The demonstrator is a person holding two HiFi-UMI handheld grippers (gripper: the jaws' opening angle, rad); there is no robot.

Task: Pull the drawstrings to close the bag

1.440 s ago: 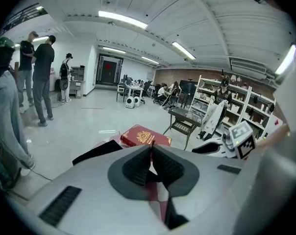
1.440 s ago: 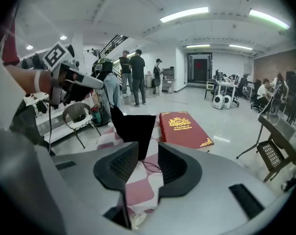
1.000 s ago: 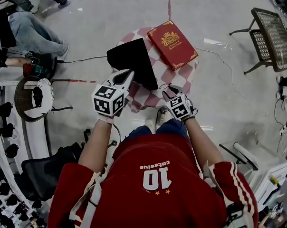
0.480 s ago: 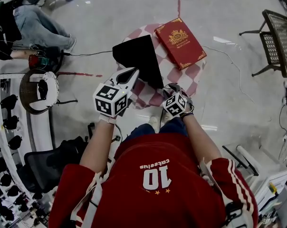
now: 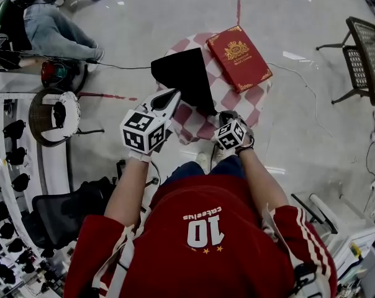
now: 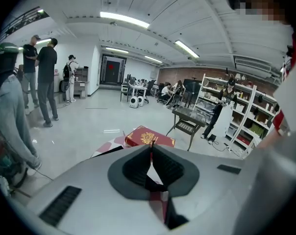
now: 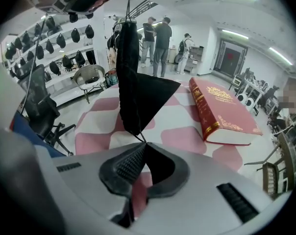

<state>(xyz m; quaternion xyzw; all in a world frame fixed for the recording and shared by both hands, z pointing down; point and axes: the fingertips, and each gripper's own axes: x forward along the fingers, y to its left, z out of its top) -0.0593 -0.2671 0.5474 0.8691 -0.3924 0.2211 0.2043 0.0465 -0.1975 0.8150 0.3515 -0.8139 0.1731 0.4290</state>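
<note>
Right gripper (image 5: 221,115) lower than before, jaws just closed tight on the drawstring (image 7: 137,138) of the black bag (image 5: 184,79).

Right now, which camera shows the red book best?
Right gripper view: the red book lies close, cover and page edges clear. Head view shows its whole cover, smaller; left gripper view, small, nearly edge-on.
</note>
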